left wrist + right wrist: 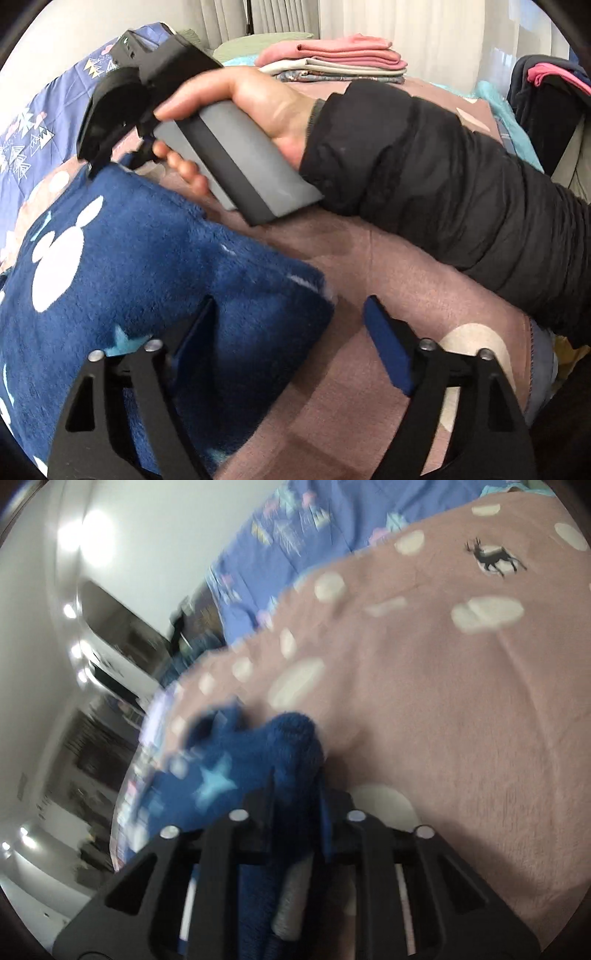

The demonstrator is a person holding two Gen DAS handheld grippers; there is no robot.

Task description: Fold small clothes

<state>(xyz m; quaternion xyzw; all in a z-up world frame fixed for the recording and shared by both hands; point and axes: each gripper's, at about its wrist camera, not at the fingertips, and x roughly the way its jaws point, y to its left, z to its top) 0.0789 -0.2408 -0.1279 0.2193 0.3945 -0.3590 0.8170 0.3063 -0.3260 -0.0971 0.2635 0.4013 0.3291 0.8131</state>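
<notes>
A dark blue fleece garment with white dots and light blue stars lies on the pink spotted blanket. My left gripper is open, its left finger over the garment's near edge and its right finger over the blanket. My right gripper, held by a hand in a black sleeve, pinches the garment's far edge. In the right wrist view my right gripper is shut on a bunched fold of the blue garment, above the pink blanket.
A stack of folded clothes, pink on top, sits at the far side of the bed. Dark clothes with a pink piece hang at the right. A blue patterned sheet lies to the left. The bed's edge and a room show in the right wrist view.
</notes>
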